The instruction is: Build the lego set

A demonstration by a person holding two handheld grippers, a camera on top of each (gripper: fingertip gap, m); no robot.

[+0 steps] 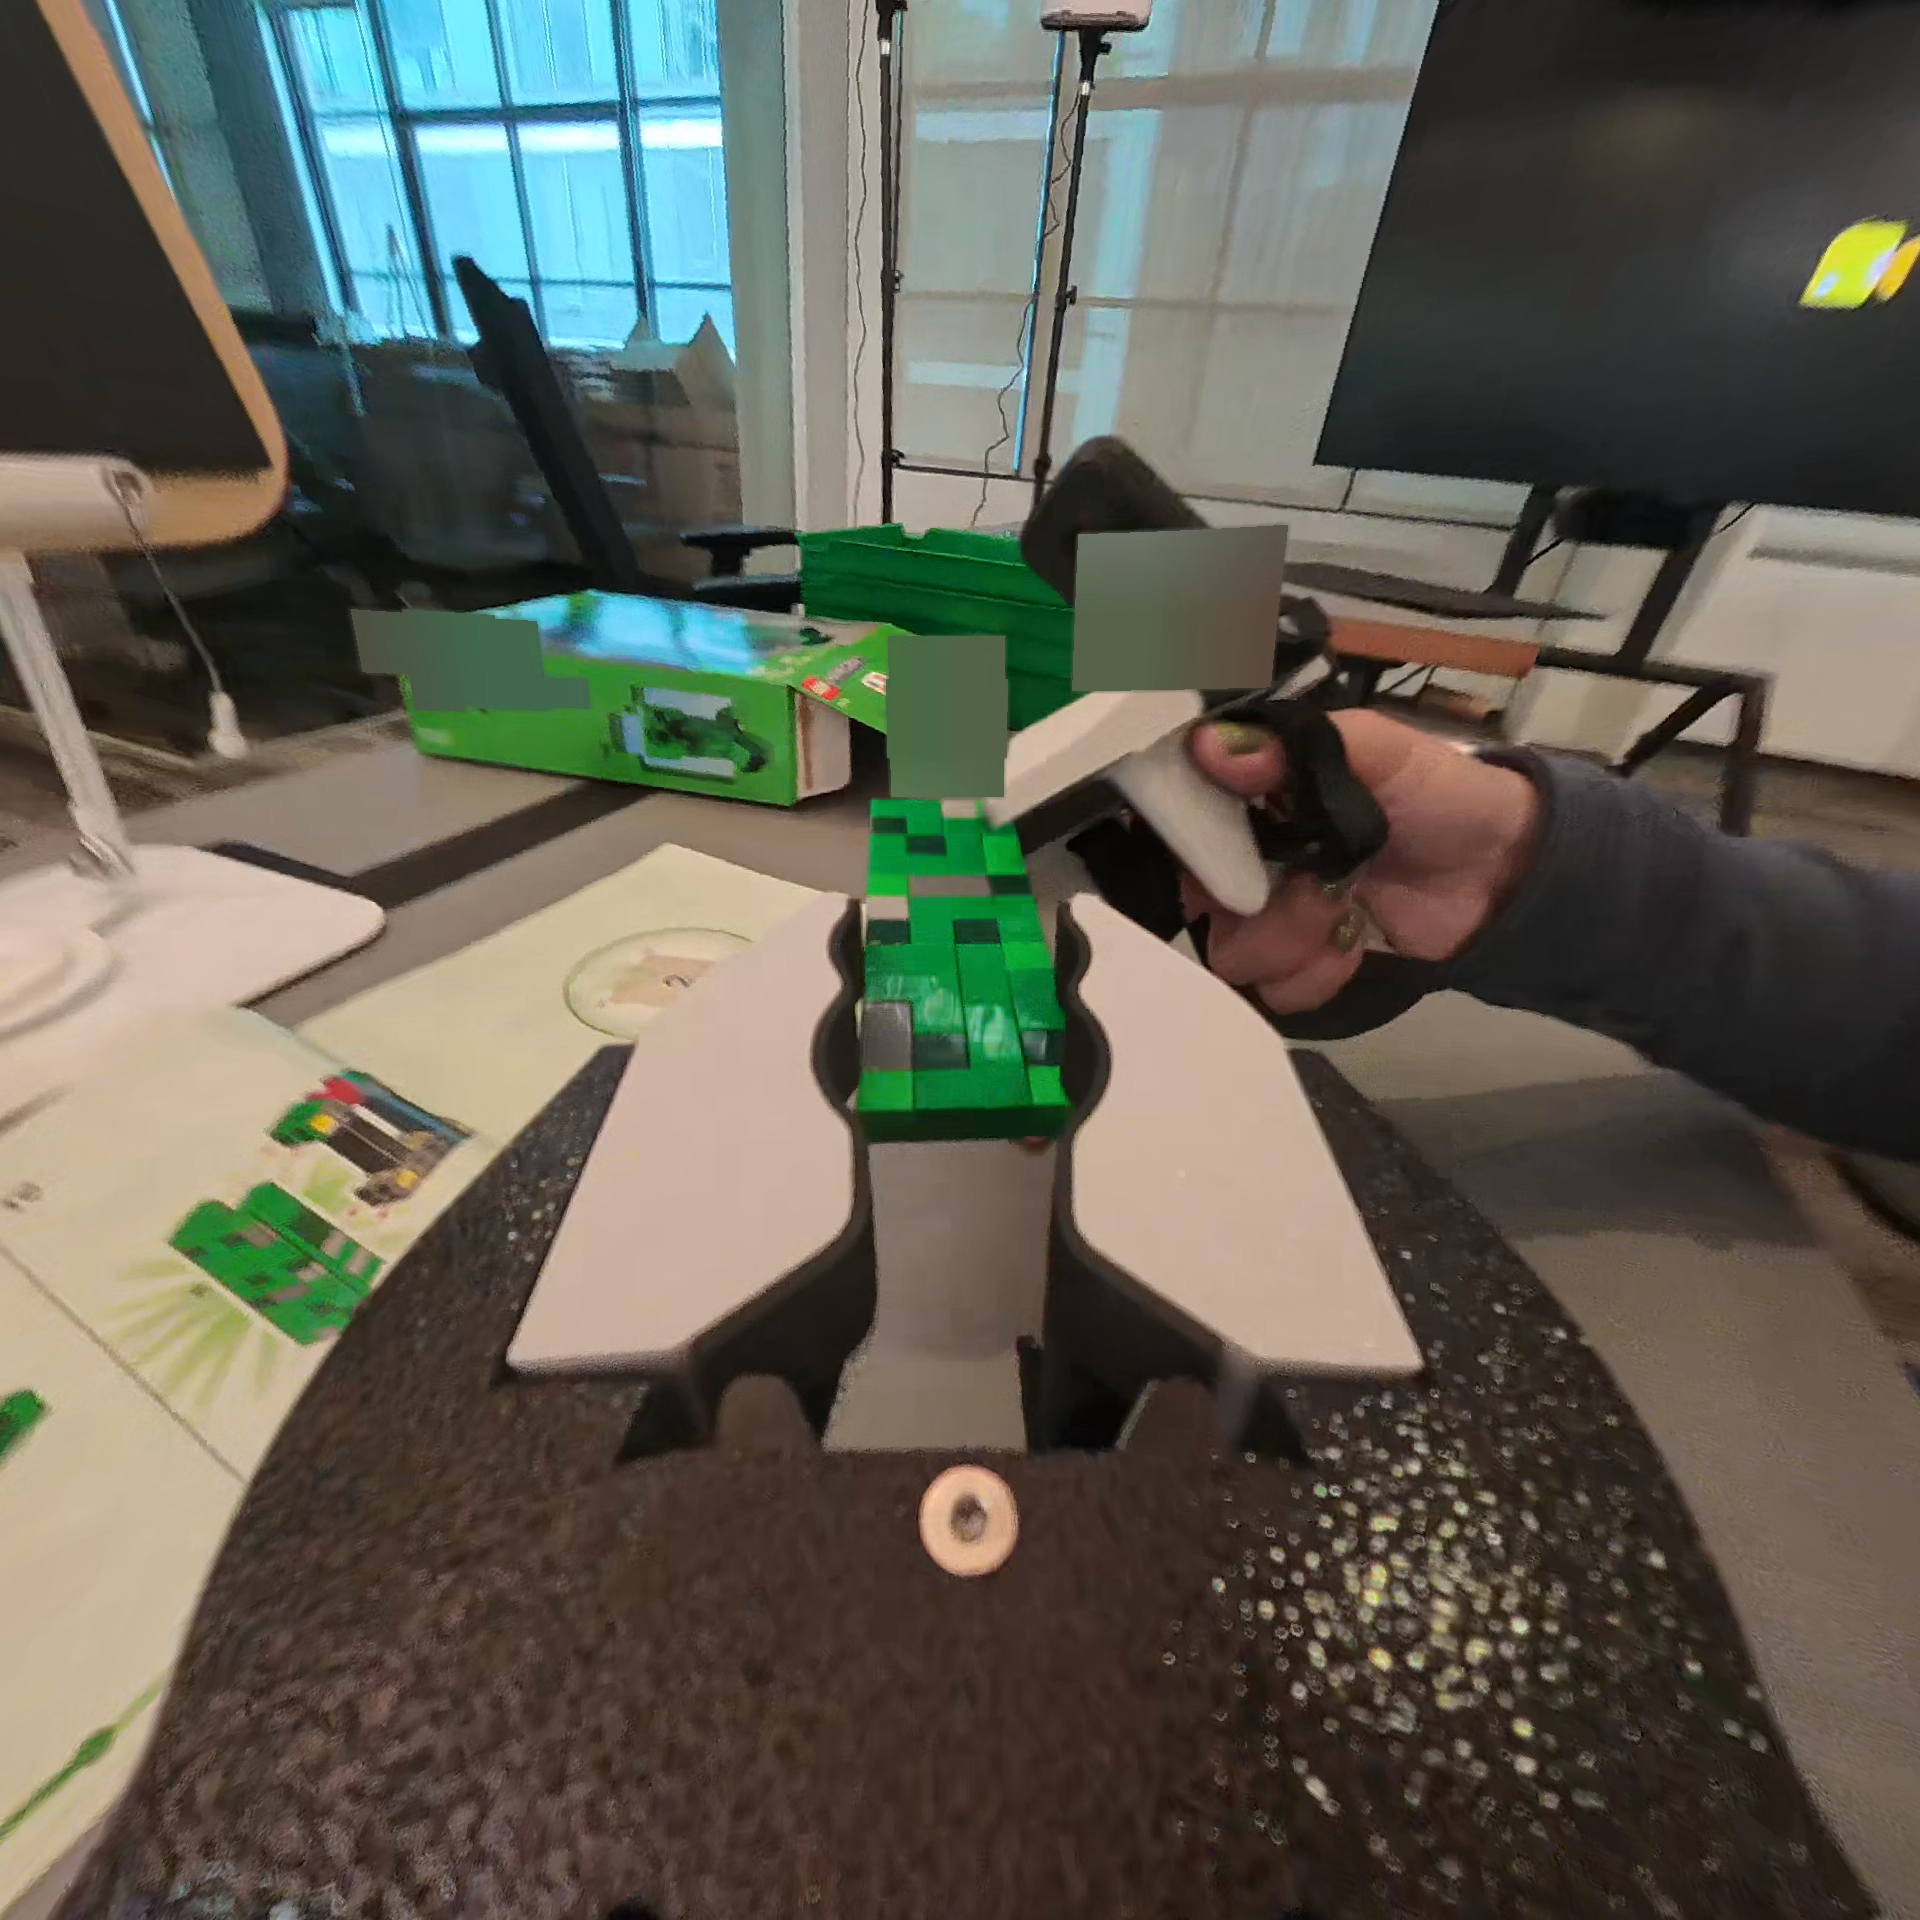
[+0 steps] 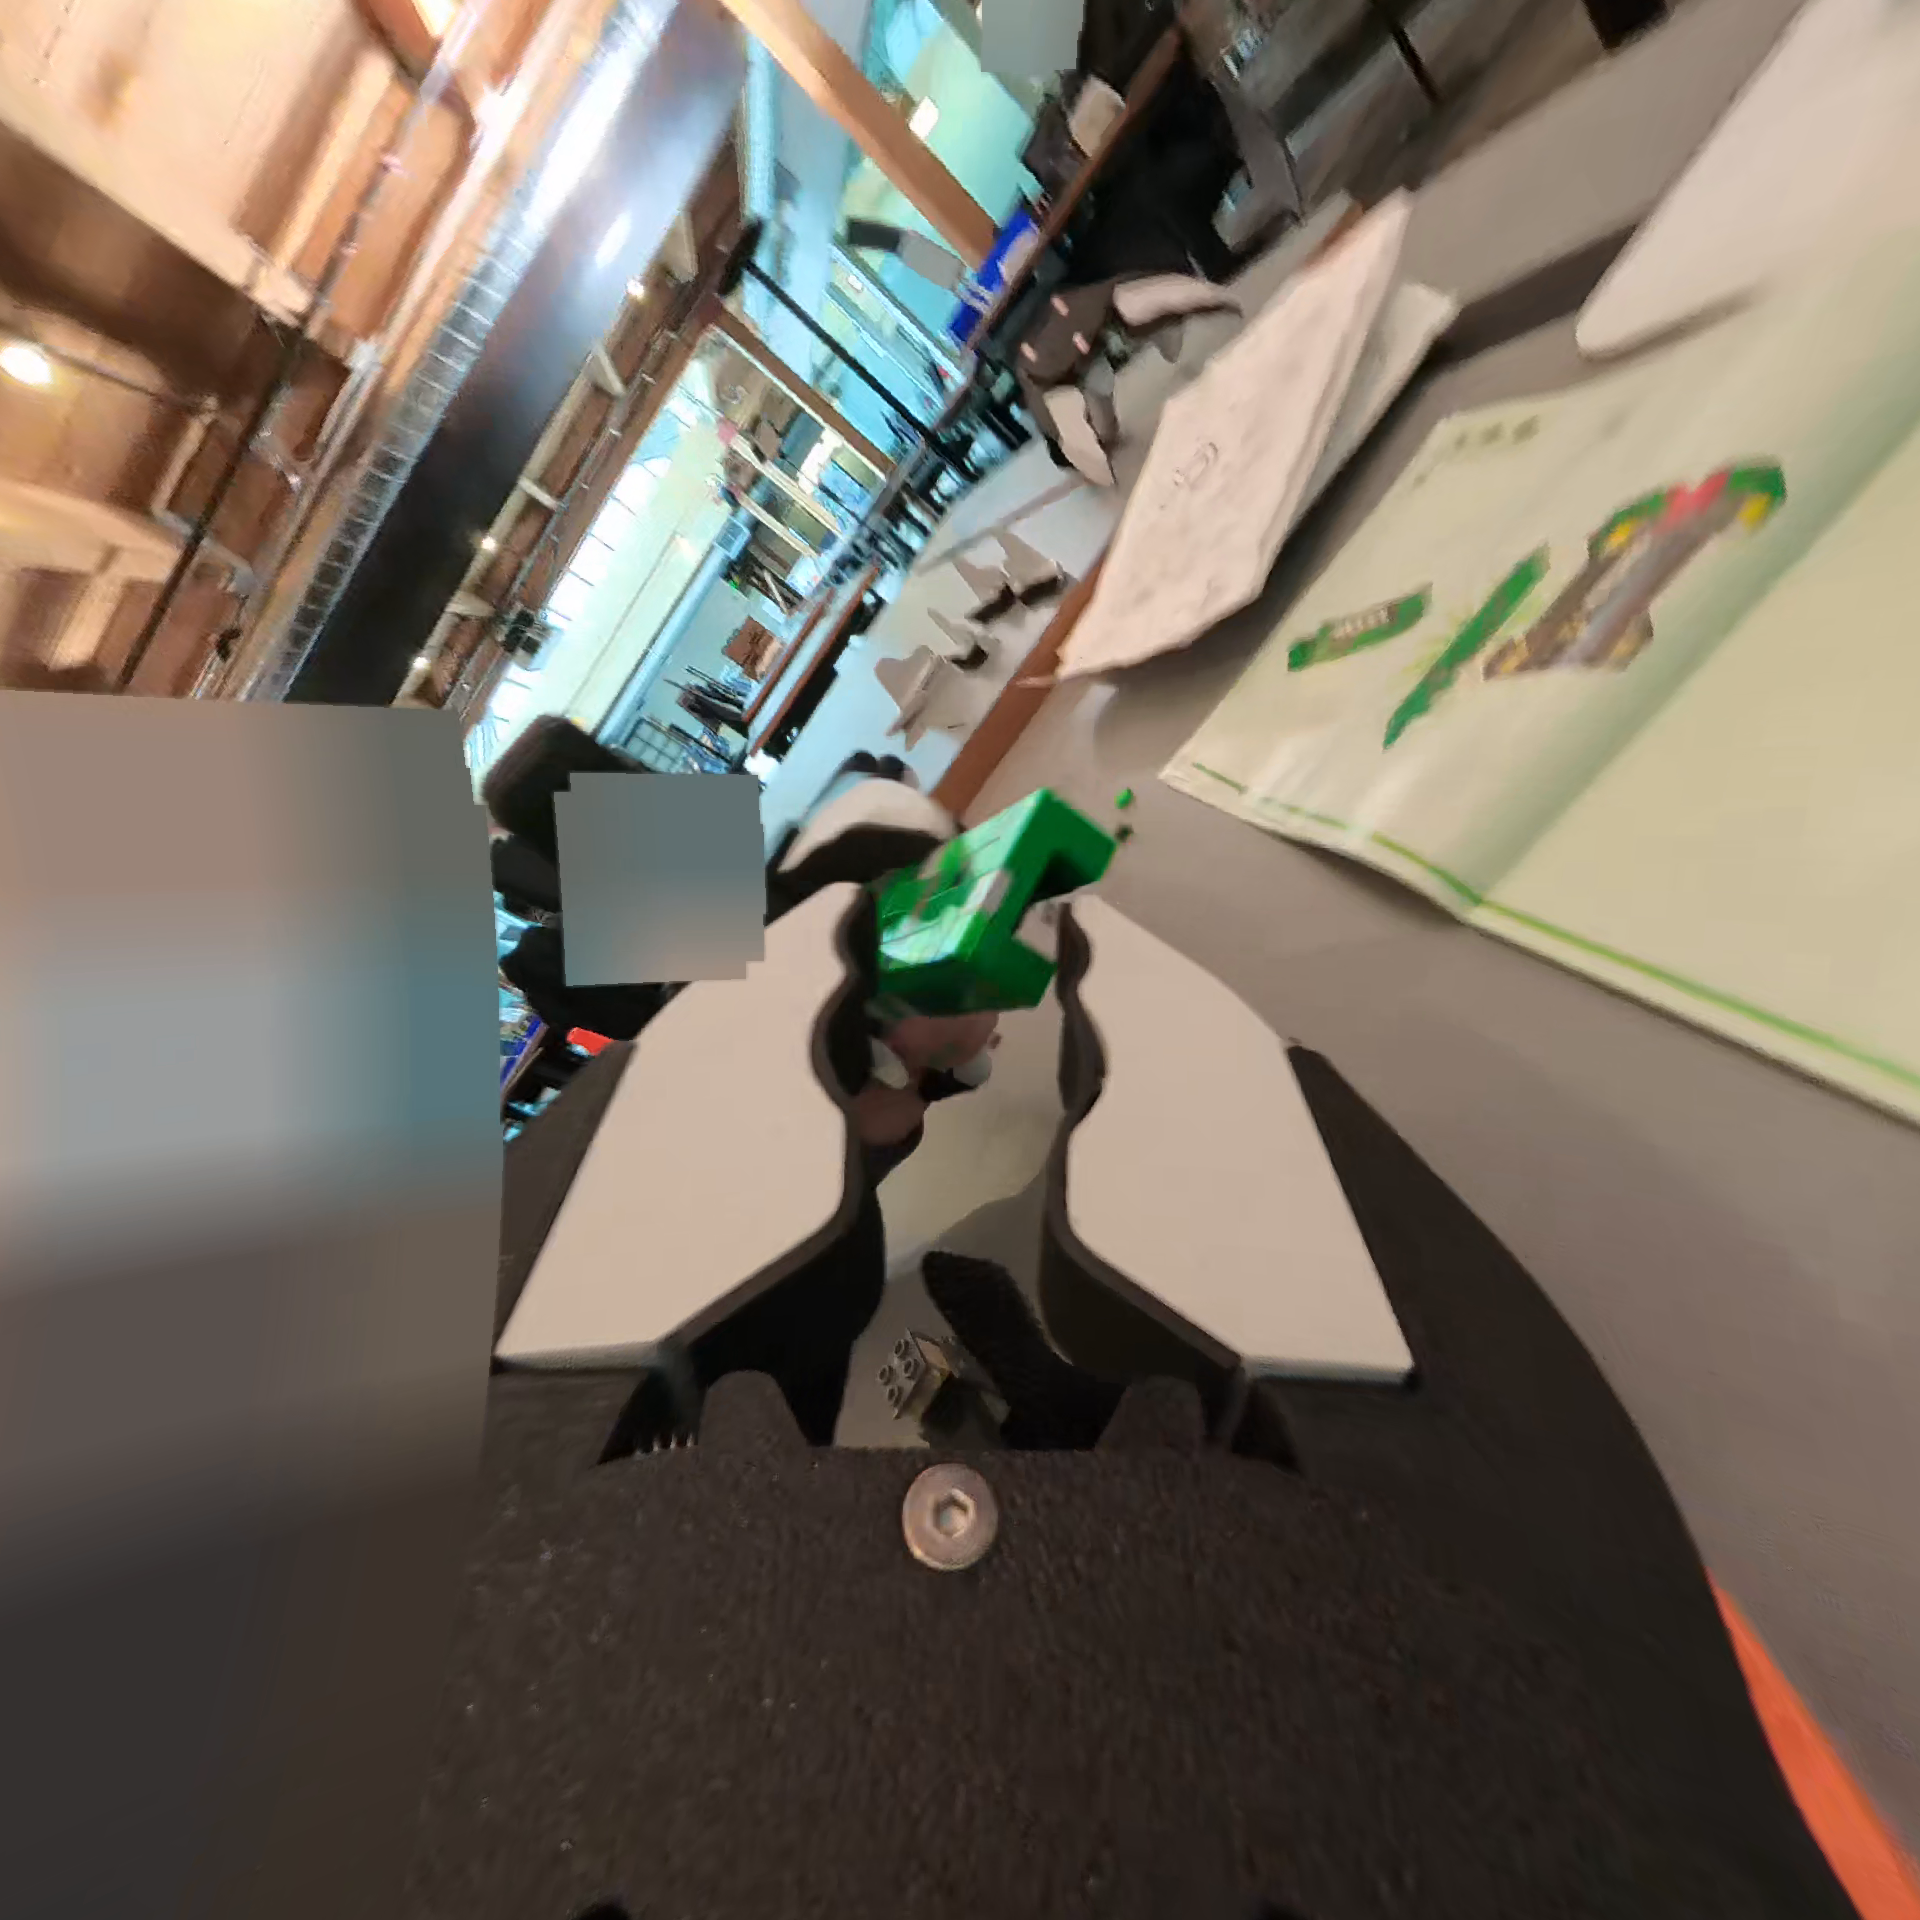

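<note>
Between the fingertips of the left gripper sits the green lego figure, pinched at its near end, the two grey fingers closed snugly against its sides. Its long axis runs straight away from those fingers, toward the far side of the grey table. At that far end the right gripper comes in from the right, held in a person's hand; its tip looks to touch the figure's far top corner. The right wrist view shows the same block at its own fingertips with the fingers only narrowly parted, but whether they truly clamp it I cannot tell. Both grippers are thus at the figure, one at each end. To the left lies the open instruction booklet; farther off is the green box.
</note>
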